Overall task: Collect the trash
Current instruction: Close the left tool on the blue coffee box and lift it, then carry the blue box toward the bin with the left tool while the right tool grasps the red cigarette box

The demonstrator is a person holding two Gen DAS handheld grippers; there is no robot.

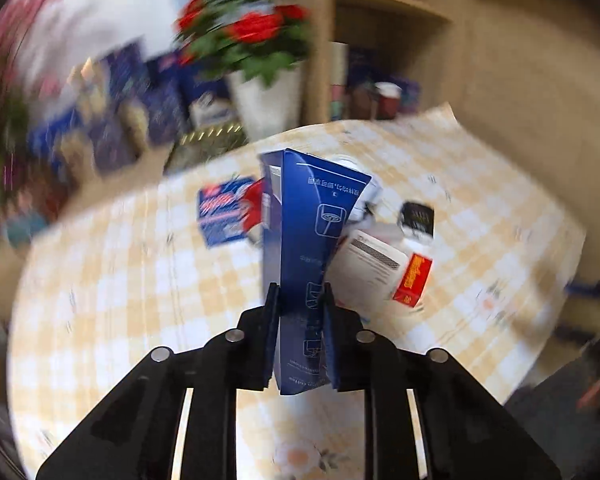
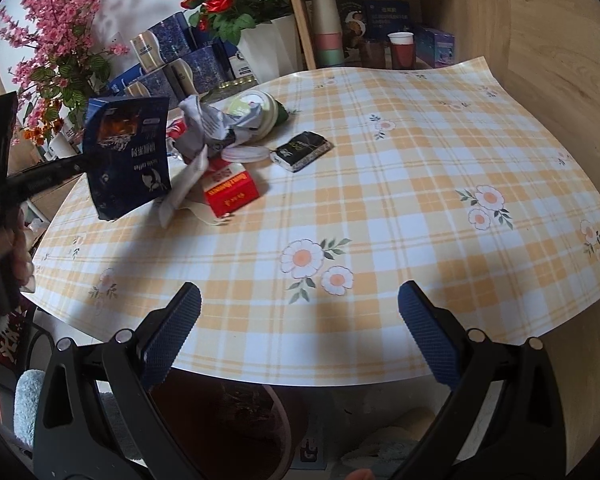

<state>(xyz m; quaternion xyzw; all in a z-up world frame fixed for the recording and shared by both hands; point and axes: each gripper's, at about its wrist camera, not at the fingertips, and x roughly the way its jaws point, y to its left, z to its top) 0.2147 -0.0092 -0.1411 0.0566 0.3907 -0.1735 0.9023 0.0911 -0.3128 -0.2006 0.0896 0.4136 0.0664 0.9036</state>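
1. Your right tongs (image 2: 299, 312) stand spread wide with nothing between the blue pads, low over the near edge of the counter (image 2: 380, 208) and its yellow checked, flower-printed cloth.
2. Your left tongs (image 1: 298, 300) are pinching a dark blue coffee carton (image 1: 308, 240); both pads press its flattened sides. In the right wrist view the same carton (image 2: 128, 156) hangs in the air at the left, clear of the cloth, tilted, with your left hand (image 2: 4, 256) around the tool's handle below it.
3. No earlier picture is given, so whether those jaws are moving cannot be told; the left wrist view is blurred all around the carton.
4. Beyond the carton, the rest of the trash lies in a loose heap on the counter: a red and white box (image 2: 232, 194) nearest, a white leaflet (image 2: 180, 196) touching it, and a crumpled grey wrapper (image 2: 212, 128) behind.
5. A white round lid (image 2: 246, 155) lies just beside a small black packet (image 2: 302, 151), which sits apart to the right of the heap.
6. Farther back, a round tub (image 2: 260, 110) leans against the crumpled wrapper.
7. At the far edge stand a white pot of red roses (image 2: 236, 0), blue boxes (image 2: 168, 44) and pink blossoms (image 2: 56, 28).
8. On the shelf (image 2: 380, 20) behind sit stacked paper cups (image 2: 326, 28).
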